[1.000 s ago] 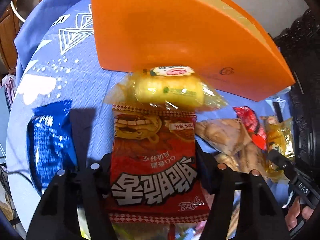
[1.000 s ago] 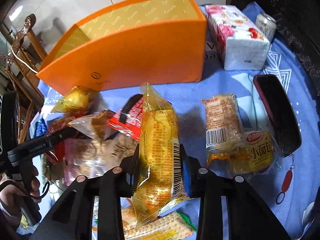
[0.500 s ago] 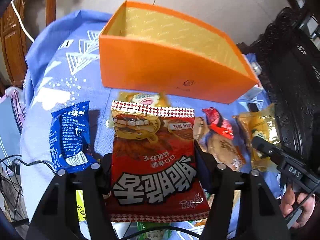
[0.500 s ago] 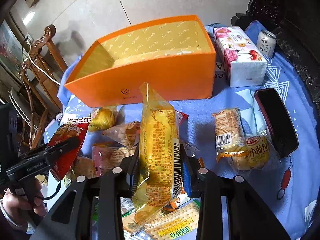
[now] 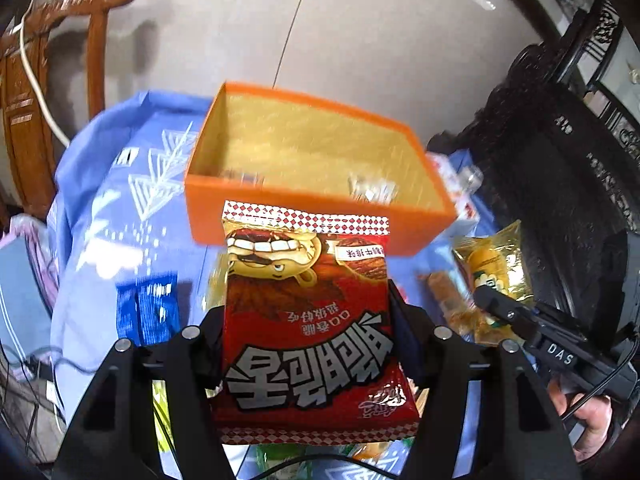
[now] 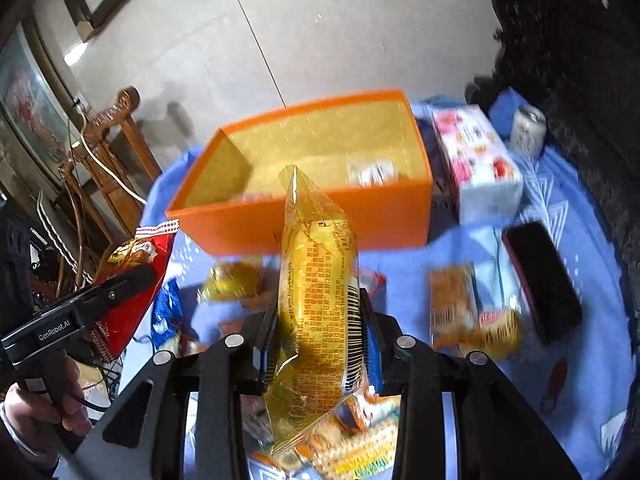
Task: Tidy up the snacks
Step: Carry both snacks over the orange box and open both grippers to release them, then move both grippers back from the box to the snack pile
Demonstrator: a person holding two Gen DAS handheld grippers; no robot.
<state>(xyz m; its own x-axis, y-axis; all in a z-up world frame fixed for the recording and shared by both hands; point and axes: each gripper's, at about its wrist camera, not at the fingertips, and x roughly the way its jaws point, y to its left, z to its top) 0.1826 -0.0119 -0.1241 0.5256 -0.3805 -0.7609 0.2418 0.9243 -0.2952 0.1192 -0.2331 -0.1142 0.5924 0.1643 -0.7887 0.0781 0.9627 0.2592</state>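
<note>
My left tongs (image 5: 308, 344) and right tongs (image 6: 320, 344) are matte black, triangular-framed, silver-screwed; white "GenRobot.AI" and "DAS" lettering marks their handles.

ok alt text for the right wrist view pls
The right gripper holds a yellow snack pack upright in front of an open orange box on a blue tablecloth. Loose snacks lie below, and a red bag is held at left.

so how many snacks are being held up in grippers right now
2. The red snack bag is clamped in the left gripper; the yellow wrapped cake is clamped in the right gripper. Both are in front of the orange box.
</note>
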